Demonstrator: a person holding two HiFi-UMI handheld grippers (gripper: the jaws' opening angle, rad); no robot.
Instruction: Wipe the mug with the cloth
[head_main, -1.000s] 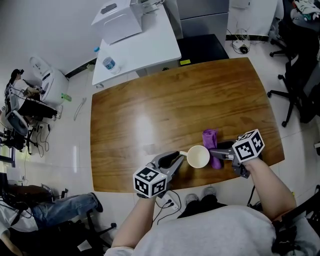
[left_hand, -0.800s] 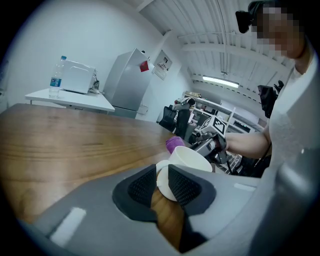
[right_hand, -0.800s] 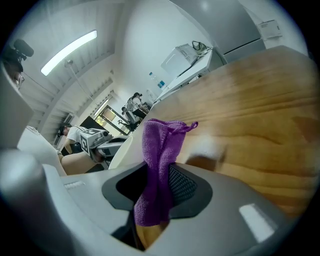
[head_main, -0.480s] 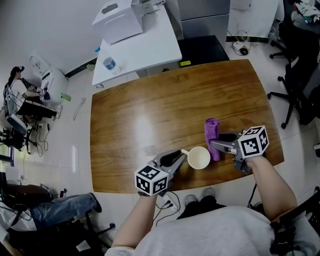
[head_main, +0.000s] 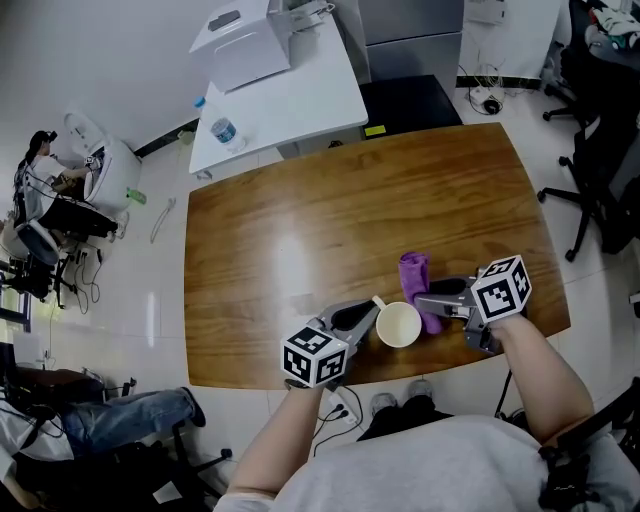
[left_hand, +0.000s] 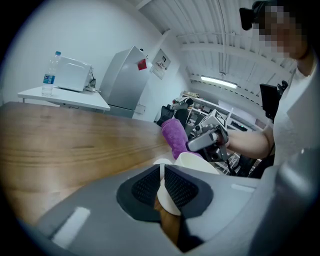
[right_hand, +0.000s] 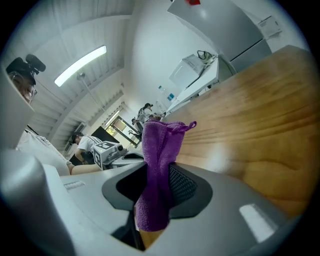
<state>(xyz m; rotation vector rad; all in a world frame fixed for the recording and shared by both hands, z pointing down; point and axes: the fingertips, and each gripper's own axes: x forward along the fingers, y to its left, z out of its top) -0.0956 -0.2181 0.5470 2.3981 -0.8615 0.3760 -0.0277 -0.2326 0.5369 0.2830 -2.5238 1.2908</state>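
Note:
A white mug (head_main: 398, 325) stands upright near the front edge of the wooden table (head_main: 330, 220), its handle pointing left. My left gripper (head_main: 368, 312) has its jaws closing on that handle, and in the left gripper view the pads (left_hand: 150, 185) press the white handle (left_hand: 163, 192) between them. My right gripper (head_main: 425, 303) is shut on a folded purple cloth (head_main: 413, 272), which hangs against the mug's right side. In the right gripper view the cloth (right_hand: 157, 165) stands up between the jaws and hides the mug.
A white side table (head_main: 290, 95) behind the wooden table carries a water bottle (head_main: 226, 131) and a white box (head_main: 240, 40). Black office chairs (head_main: 600, 170) stand at the right. A person sits at the far left by equipment (head_main: 95, 165).
My left gripper has slid right onto the mug handle and its jaws have narrowed. The right gripper has carried the cloth back left, up against the mug.

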